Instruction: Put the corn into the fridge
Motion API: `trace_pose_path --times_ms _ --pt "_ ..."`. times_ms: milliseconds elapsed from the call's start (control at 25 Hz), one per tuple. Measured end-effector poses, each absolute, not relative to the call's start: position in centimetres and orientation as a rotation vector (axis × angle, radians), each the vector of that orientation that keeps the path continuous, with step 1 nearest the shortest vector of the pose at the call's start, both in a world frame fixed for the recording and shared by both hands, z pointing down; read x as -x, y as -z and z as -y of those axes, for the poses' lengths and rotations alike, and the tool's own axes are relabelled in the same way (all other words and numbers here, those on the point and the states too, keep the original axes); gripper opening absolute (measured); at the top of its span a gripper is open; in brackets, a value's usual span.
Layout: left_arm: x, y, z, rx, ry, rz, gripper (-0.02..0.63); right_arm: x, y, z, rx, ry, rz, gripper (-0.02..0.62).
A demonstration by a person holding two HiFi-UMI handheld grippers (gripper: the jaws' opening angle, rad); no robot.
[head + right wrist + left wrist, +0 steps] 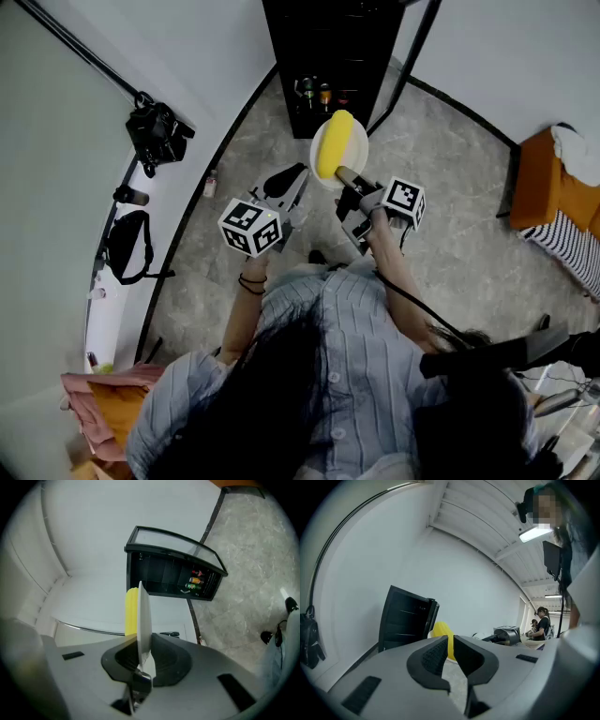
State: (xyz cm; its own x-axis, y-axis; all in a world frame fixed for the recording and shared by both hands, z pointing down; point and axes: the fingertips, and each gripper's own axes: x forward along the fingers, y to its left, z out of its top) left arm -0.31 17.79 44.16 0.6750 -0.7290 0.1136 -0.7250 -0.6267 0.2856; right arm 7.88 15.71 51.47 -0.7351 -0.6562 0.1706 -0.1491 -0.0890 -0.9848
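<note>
- the right gripper [345, 178] has its jaws closed on the rim of a white plate [359, 141], which it holds out in front of the person. in the right gripper view the plate [143, 620] stands edge-on between the two jaws.
- the corn [335, 142], a yellow cob, lies on the plate, so it is in the air and outside the fridge. the right gripper view shows the corn [131, 611] against the plate's left face.
- the left gripper [286, 180] is just beside the plate. its jaws are almost together, with only a thin slit between them and nothing in it [451, 645]. the corn [443, 632] shows beyond that slit.
- the black fridge [328, 56] stands on the grey marbled floor [441, 187] ahead of both grippers, with its door open.
- bottles [194, 583] stand low down inside the fridge.
</note>
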Motion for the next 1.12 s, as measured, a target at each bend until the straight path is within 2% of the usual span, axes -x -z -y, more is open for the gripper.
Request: trace_pose_path --times_ms 1120 --pt "0.3 -46.2 -17.6 -2.522 0.058 1.061 0.041 -8.8 -52.8 -15.0 0.926 1.930 -1.770 0.040"
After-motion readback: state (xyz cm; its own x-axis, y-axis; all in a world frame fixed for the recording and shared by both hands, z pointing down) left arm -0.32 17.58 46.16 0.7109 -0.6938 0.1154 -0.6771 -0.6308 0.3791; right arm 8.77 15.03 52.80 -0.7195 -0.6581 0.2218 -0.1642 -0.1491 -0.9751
